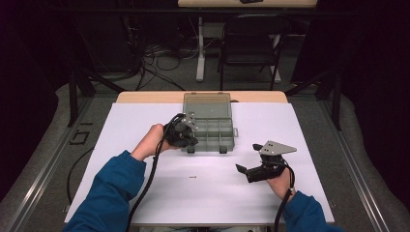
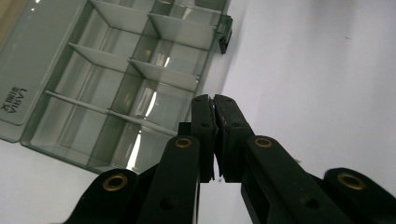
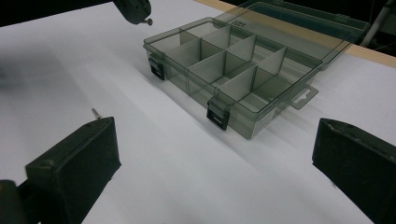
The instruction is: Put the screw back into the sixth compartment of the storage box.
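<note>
Left tool (image 1: 189, 137) is hovering over the near-left corner of the compartment box (image 1: 209, 129), jaws pressed together. In the right gripper view its tip (image 3: 140, 11) is pinching a small screw (image 3: 149, 21), the head poking out below the tip. In the left gripper view the jaws are meeting with only a hairline gap; the screw itself is too small to make out there.

The box (image 2: 116, 93) is lying just ahead and to the left of the left tool's jaws, its clear lid (image 1: 206, 102) folded open flat on the far side, dividers showing bare compartments. Two dark latches (image 3: 217, 117) are hanging on the wall nearest the right tool.

Right tool (image 1: 249, 170) is resting low over the white bench (image 1: 145, 193), jaws spread wide, nothing between them. It is pointing toward the box (image 3: 224, 79), which is sitting well ahead of its jaws.

A second screw (image 1: 193, 177) is lying loose on the bench, just beyond the right tool's left jaw in its own view (image 3: 96, 113), and apart from the box.

Blue sleeves (image 1: 113, 193) are coming in from the near edge.
</note>
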{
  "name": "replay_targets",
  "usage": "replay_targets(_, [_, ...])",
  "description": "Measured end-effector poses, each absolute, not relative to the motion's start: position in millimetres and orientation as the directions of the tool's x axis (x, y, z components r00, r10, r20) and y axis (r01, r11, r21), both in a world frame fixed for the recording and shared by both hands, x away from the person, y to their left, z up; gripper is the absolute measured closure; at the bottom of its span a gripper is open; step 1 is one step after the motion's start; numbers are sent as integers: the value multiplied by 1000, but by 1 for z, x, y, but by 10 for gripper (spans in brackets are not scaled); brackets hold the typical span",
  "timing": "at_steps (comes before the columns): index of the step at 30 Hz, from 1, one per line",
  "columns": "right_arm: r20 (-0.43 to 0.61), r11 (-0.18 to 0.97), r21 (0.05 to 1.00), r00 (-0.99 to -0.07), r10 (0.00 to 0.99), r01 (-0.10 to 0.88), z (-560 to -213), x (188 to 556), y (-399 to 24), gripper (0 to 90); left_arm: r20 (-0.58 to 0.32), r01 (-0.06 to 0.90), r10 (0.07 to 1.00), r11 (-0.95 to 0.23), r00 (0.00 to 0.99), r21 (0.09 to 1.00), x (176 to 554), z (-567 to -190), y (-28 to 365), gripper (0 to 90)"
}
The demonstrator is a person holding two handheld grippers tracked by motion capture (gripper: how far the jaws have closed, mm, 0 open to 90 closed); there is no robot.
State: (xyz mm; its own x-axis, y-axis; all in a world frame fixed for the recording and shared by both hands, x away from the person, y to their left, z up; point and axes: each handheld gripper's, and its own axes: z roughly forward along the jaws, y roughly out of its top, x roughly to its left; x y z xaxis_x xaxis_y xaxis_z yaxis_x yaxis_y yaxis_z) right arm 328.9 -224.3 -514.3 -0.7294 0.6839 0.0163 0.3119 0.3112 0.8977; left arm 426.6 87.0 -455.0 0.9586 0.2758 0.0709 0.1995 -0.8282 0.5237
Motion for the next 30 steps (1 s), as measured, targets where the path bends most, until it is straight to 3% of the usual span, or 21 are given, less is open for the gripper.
replay_targets(30, [10, 316, 897, -728, 686, 310, -514, 329, -224, 0, 103, 240, 355, -792, 929, 561, 450, -468, 78, 866])
